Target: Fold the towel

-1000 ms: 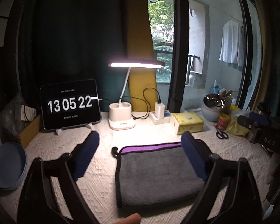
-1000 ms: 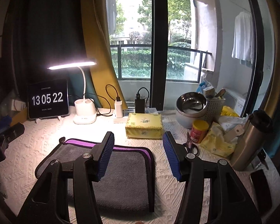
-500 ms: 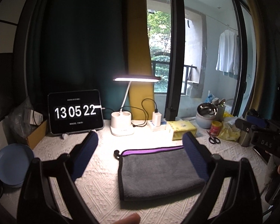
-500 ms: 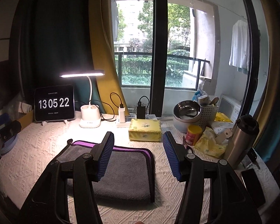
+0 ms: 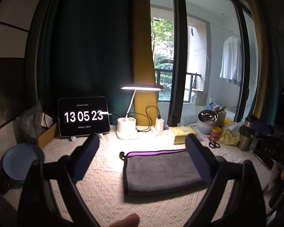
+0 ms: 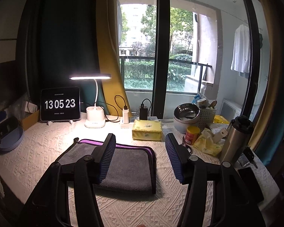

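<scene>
A grey towel [image 5: 161, 170] with a purple edge lies folded and flat on the white patterned tablecloth [image 5: 104, 185]; it also shows in the right wrist view [image 6: 128, 166]. My left gripper [image 5: 142, 151] is open and empty, held above the table in front of the towel. My right gripper [image 6: 140, 151] is open and empty, held above the towel's near right part. The right gripper's body shows at the right edge of the left wrist view [image 5: 265, 141].
Behind the towel stand a clock tablet [image 5: 83, 116], a lit desk lamp [image 5: 126, 128], a charger [image 5: 160, 123] and a yellow tissue pack [image 6: 147, 130]. A steel bowl [image 6: 185, 113], red can [image 6: 192, 135], scissors [image 5: 214, 144] and steel bottle [image 6: 234, 140] crowd the right. A blue plate [image 5: 22, 161] lies left.
Both grippers have risen and pulled back from the towel, so it looks smaller and lower in both views. The towel has not moved. The clock went from 13:05:22 to 13:05:23.
</scene>
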`<action>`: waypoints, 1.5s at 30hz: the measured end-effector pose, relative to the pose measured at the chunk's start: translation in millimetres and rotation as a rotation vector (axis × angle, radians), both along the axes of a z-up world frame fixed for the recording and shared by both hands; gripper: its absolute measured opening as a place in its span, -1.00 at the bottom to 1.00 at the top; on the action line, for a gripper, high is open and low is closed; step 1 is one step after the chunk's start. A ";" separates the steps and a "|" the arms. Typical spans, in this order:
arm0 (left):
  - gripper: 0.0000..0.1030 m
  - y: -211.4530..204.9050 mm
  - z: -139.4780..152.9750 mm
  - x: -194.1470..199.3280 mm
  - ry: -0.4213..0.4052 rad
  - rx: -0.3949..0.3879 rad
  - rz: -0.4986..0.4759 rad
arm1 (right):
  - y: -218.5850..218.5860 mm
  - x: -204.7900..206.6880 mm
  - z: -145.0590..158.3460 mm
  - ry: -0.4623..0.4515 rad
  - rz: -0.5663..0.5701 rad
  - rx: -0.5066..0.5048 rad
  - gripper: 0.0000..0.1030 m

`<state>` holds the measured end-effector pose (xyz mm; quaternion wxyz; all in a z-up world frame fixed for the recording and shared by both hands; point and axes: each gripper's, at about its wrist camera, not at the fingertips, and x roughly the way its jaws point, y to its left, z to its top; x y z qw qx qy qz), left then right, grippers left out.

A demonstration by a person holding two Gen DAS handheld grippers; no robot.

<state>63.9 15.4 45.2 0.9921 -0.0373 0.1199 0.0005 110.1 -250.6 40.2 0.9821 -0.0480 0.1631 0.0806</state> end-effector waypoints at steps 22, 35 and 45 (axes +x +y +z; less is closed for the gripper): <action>0.80 -10.1 -7.1 -69.6 -0.030 0.017 -0.006 | -7.1 -70.6 -12.6 -0.014 -0.009 0.005 0.12; 0.80 -15.2 -23.6 -129.9 -0.070 -0.028 -0.011 | -29.1 -134.3 -28.1 -0.035 -0.041 0.068 0.12; 0.81 -23.8 -21.3 -142.7 -0.112 0.003 -0.036 | -33.0 -154.0 -30.6 -0.085 -0.059 0.067 0.12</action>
